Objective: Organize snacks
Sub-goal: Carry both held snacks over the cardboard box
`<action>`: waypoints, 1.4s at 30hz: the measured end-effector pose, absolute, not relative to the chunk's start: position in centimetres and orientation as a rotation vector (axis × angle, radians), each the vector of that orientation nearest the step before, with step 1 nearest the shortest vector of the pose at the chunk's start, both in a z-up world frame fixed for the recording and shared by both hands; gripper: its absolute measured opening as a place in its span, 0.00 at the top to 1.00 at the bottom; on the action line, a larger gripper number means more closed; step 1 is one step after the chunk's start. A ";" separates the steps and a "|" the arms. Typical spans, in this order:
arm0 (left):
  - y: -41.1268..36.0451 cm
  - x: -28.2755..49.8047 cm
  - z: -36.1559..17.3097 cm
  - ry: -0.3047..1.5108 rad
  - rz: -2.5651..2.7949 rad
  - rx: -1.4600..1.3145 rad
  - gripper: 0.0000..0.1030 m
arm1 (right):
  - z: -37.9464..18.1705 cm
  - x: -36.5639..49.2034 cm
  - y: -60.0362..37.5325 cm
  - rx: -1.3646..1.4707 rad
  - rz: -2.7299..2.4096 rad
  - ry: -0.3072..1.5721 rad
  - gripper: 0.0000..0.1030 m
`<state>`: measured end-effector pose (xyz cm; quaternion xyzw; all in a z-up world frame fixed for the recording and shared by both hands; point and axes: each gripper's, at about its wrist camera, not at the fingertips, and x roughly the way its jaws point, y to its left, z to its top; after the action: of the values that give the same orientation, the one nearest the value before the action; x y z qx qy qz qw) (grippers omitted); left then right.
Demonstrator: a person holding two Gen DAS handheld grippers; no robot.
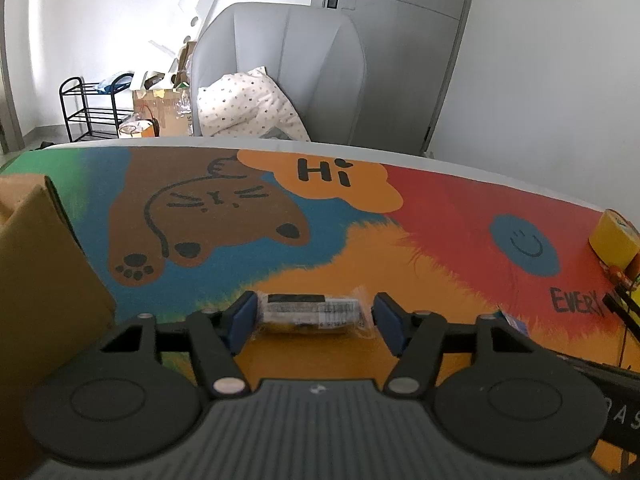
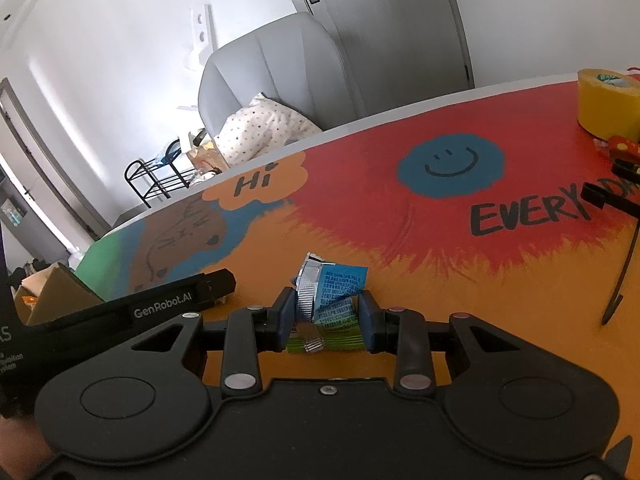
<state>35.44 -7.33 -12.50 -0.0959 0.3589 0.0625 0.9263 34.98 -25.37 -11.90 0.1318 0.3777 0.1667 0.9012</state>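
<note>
straddling a light, crinkly wrapped snack bar point(image 1: 312, 314) on the surface point(image 1: 440, 208), left hand-held gripper point(image 1: 314, 320) wide, pads not touching. right hand-held gripper point(image 2: 325, 322) narrow, pinching soft foil snack packets point(image 2: 332, 300) mid-body; slippery.

This place looks like a room in a home, because a grey armchair point(image 1: 280, 68) with a dotted pillow point(image 1: 244, 104), a black shoe rack point(image 1: 90, 108), a grey door point(image 1: 400, 20) and a table with a colourful cartoon mat point(image 1: 360, 220) are there.
</note>
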 end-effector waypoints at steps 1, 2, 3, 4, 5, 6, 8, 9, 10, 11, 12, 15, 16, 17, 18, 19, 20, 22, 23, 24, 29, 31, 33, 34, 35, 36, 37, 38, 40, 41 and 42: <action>-7.2 35.4 -12.4 0.737 0.124 -0.208 0.46 | -11.9 34.9 -25.3 0.273 0.345 0.778 0.69; -7.1 35.3 -12.3 0.741 0.116 -0.221 0.48 | -11.7 34.7 -25.3 0.273 0.346 0.775 0.69; -7.1 35.2 -12.2 0.744 0.112 -0.222 0.49 | -11.6 34.6 -25.2 0.274 0.347 0.773 0.69; -7.2 35.0 -12.1 0.743 0.109 -0.220 0.49 | -11.5 34.4 -25.2 0.275 0.348 0.769 0.69; -7.2 34.8 -11.9 0.738 0.107 -0.219 0.49 | -11.3 34.3 -25.2 0.276 0.349 0.766 0.69; -7.2 34.6 -11.6 0.732 0.106 -0.221 0.50 | -11.2 34.1 -25.1 0.276 0.351 0.764 0.69; -7.2 34.1 -11.0 0.719 0.100 -0.219 0.50 | -10.8 33.8 -24.8 0.275 0.359 0.758 0.69; -7.2 33.9 -10.7 0.714 0.096 -0.218 0.50 | -10.6 33.6 -24.7 0.273 0.363 0.754 0.69; -7.2 33.6 -10.3 0.708 0.092 -0.219 0.50 | -10.3 33.4 -24.6 0.270 0.366 0.748 0.69; -7.1 33.3 -9.9 0.703 0.089 -0.221 0.50 | -9.9 33.2 -24.4 0.268 0.369 0.742 0.69; -7.1 33.0 -9.5 0.697 0.085 -0.222 0.50 | -9.6 33.1 -24.2 0.267 0.371 0.737 0.69; -6.9 32.2 -8.3 0.673 0.076 -0.219 0.50 | -8.6 32.6 -23.7 0.262 0.377 0.722 0.69; -6.9 31.9 -7.8 0.664 0.076 -0.217 0.50 | -8.3 32.3 -23.5 0.261 0.382 0.717 0.69; -6.7 31.6 -7.4 0.657 0.077 -0.216 0.50 | -8.1 32.1 -23.3 0.258 0.387 0.711 0.69; -6.6 31.3 -7.1 0.651 0.077 -0.216 0.50 | -7.8 31.8 -23.2 0.257 0.392 0.706 0.69; -6.4 31.1 -6.8 0.646 0.077 -0.216 0.50 | -7.6 31.6 -23.0 0.255 0.397 0.701 0.69; -6.2 30.8 -6.3 0.639 0.079 -0.215 0.50 | -7.3 31.3 -22.7 0.252 0.403 0.695 0.69; -5.7 30.1 -5.6 0.627 0.085 -0.215 0.50 | -6.7 30.9 -22.3 0.249 0.413 0.683 0.69; -5.4 29.8 -5.3 0.622 0.087 -0.215 0.50 | -6.4 30.8 -22.1 0.247 0.418 0.678 0.69; -5.2 29.5 -5.0 0.616 0.090 -0.215 0.50 | -6.1 30.6 -21.9 0.247 0.422 0.672 0.69; -3.8 27.7 -3.6 0.593 0.113 -0.218 0.49 | -5.1 29.7 -20.7 0.245 0.453 0.647 0.69; -3.3 27.1 -3.3 0.587 0.121 -0.220 0.49 | -4.7 29.3 -20.1 0.241 0.464 0.641 0.69; -2.7 26.5 -2.9 0.581 0.130 -0.222 0.49 | -4.4 29.0 -19.7 0.240 0.475 0.635 0.69; -2.4 26.3 -2.7 0.579 0.133 -0.223 0.49 | -4.3 28.8 -19.4 0.239 0.481 0.633 0.69; -2.1 26.0 -2.6 0.576 0.138 -0.225 0.49 | -4.2 28.7 -19.1 0.238 0.487 0.631 0.69; -1.8 25.8 -2.5 0.573 0.143 -0.226 0.49 | -4.1 28.6 -18.9 0.237 0.492 0.629 0.69; -1.5 25.5 -2.4 0.570 0.147 -0.227 0.49 | -4.1 28.5 -18.6 0.235 0.497 0.627 0.69; -1.0 25.1 -2.3 0.569 0.152 -0.230 0.49 | -4.0 28.3 -18.3 0.233 0.501 0.625 0.69; -0.4 24.7 -2.2 0.567 0.159 -0.235 0.49 | -3.8 28.1 -17.7 0.227 0.510 0.620 0.69; -0.1 24.4 -2.1 0.565 0.165 -0.237 0.49 | -3.7 28.0 -17.4 0.223 0.516 0.617 0.69; 0.3 24.2 -2.0 0.561 0.169 -0.237 0.49 | -3.6 27.7 -17.3 0.220 0.522 0.615 0.69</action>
<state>24.17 0.28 -1.95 -0.1164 0.2759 0.0831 0.9505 27.70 -17.31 -3.60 0.1069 0.2985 0.2537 0.9139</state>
